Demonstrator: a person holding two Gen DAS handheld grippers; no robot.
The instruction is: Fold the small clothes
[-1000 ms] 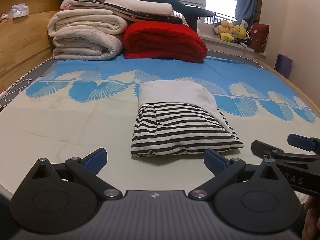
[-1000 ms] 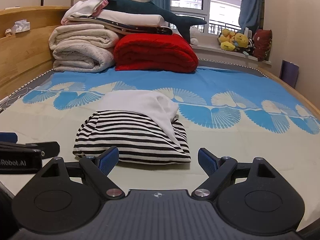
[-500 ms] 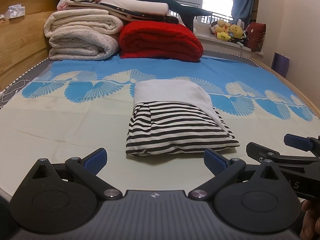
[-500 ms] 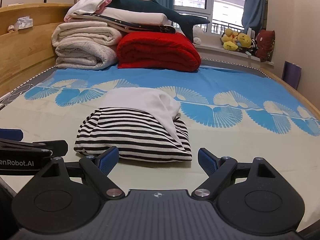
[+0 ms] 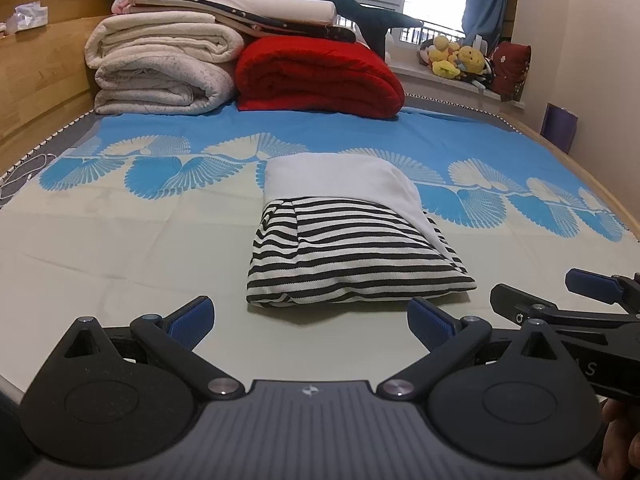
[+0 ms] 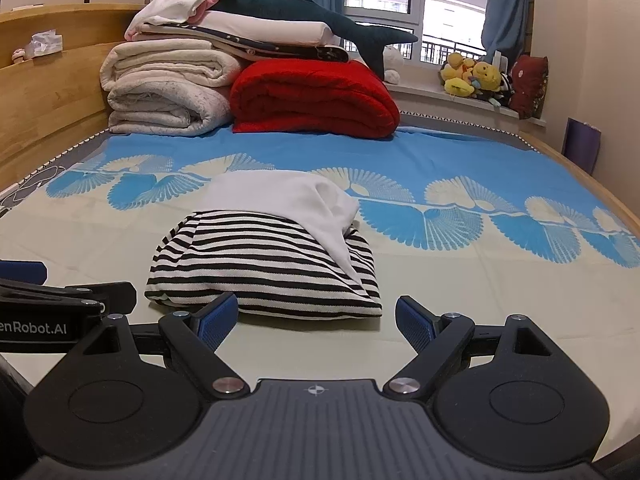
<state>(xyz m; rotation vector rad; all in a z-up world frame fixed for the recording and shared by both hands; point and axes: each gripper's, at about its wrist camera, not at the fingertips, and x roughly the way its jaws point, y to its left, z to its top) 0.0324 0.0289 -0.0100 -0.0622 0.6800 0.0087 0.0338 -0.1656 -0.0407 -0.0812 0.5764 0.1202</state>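
A small folded garment [image 5: 352,248] [image 6: 272,256], black-and-white striped with a plain white upper part, lies flat on the bed sheet [image 5: 120,248]. My left gripper [image 5: 312,320] hovers open just in front of its near edge, nothing between the blue pads. My right gripper [image 6: 316,318] is open as well, close to the garment's near edge, its left pad [image 6: 218,318] almost at the cloth. Each gripper shows from the side in the other's view: the right gripper [image 5: 560,300] at the right edge, the left gripper [image 6: 48,288] at the left edge.
Rolled white quilts [image 5: 160,68], a red folded blanket [image 5: 320,76] and a dark plush shark [image 6: 312,8] are stacked at the far end. A wooden headboard [image 6: 48,88] runs along the left. Soft toys [image 6: 480,76] sit on the windowsill.
Both grippers have edged forward toward the folded garment, which now looks larger and nearer. The garment itself has not moved, and both grippers stay open.
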